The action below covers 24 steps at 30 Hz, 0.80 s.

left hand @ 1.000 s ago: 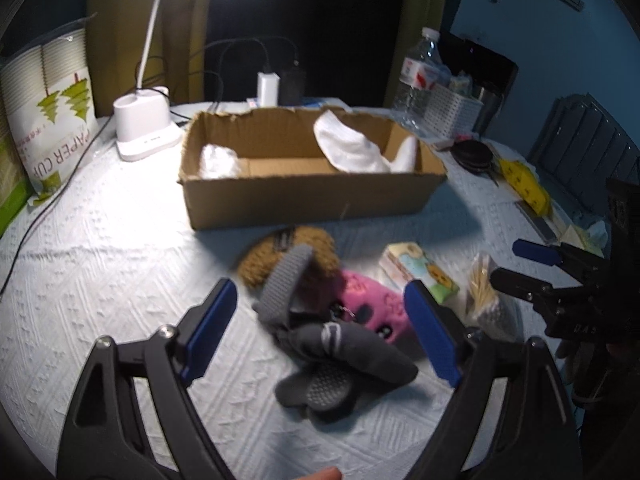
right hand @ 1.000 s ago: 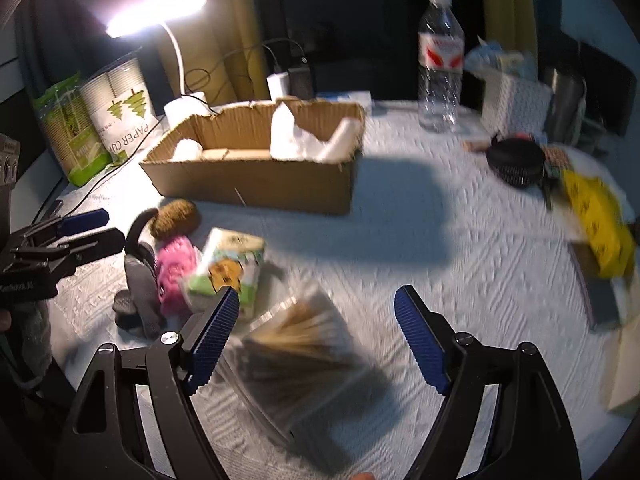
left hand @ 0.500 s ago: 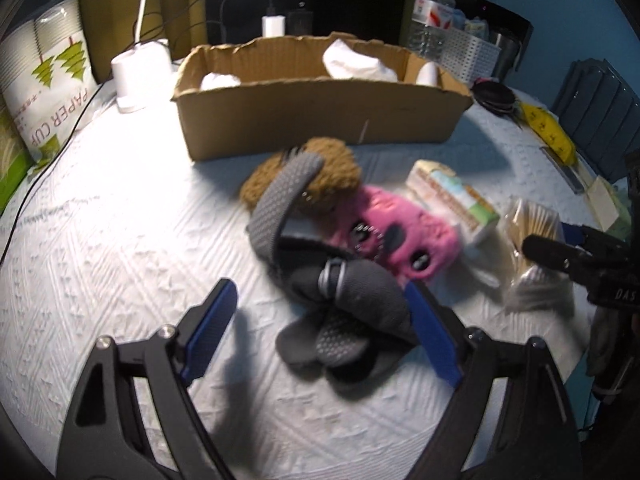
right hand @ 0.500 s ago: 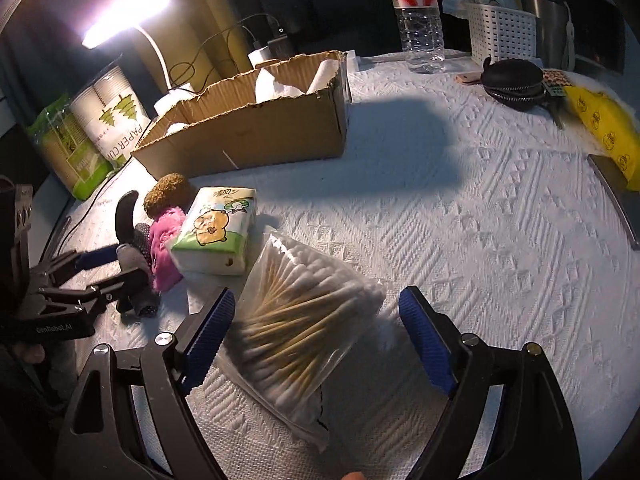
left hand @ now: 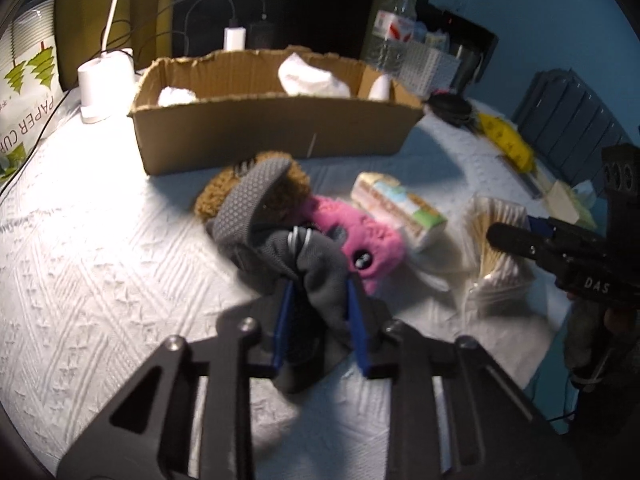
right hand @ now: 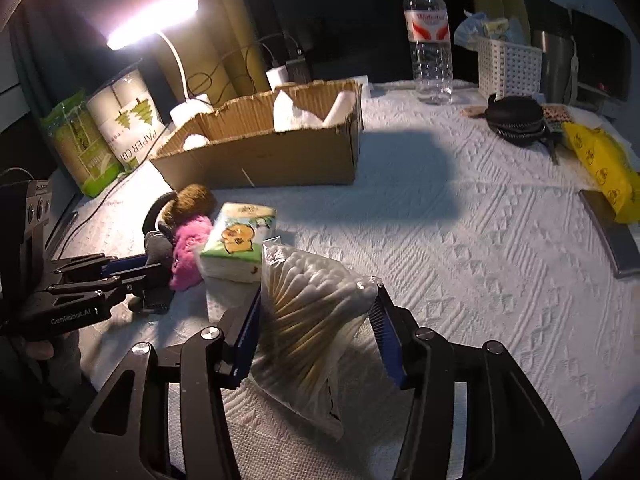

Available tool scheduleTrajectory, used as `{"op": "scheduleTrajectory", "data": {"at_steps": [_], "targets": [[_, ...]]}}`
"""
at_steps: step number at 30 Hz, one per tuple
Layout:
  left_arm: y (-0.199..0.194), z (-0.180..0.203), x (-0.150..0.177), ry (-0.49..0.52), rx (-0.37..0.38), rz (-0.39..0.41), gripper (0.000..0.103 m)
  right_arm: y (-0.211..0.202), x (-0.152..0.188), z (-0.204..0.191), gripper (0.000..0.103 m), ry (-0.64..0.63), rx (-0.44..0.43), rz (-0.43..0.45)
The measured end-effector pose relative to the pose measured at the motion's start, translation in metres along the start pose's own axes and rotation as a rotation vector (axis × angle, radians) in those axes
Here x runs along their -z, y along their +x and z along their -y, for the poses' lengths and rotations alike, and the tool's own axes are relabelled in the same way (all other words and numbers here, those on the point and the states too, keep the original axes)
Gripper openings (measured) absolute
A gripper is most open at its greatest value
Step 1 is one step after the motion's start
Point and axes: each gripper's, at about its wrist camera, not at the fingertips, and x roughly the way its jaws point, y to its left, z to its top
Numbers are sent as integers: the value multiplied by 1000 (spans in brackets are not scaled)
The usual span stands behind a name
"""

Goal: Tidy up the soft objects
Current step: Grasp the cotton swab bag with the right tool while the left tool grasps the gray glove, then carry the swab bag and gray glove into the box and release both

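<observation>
Left tool point(left hand: 318, 316) is clamped on the grey glove point(left hand: 308, 264), pinching bunched fabric w/ the rest trailing ahead of it onto the counter point(left hand: 100, 240). Soft, light, floppy; will sag and drape when lifted, so a grip on the thick bunched middle looks right.

Right tool point(right hand: 316, 332) has just been closing around the cotton swab bag point(right hand: 312, 320); left pad touches, right pad not quite. Bag is light, crinkly, slippery; take it mid-body.

Pink glove point(left hand: 356, 236) and brown plush point(left hand: 256, 188) lie just beyond the left tool.

Cardboard box point(left hand: 272, 136) further ahead holds white soft items point(left hand: 308, 78).
</observation>
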Motion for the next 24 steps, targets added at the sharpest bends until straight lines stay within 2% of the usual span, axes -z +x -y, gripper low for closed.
{"op": "scheduleTrajectory", "data": {"at_steps": [6, 15, 24], "targets": [[-25, -2, -7, -5, 6, 59, 25, -16, -10, -2, 54, -14, 5, 47], [-66, -12, -25, 8, -35, 176, 25, -26, -37, -12, 54, -56, -4, 97], [-87, -34, -51, 4, -52, 264, 25, -25, -69, -27, 54, -102, -9, 157]]}}
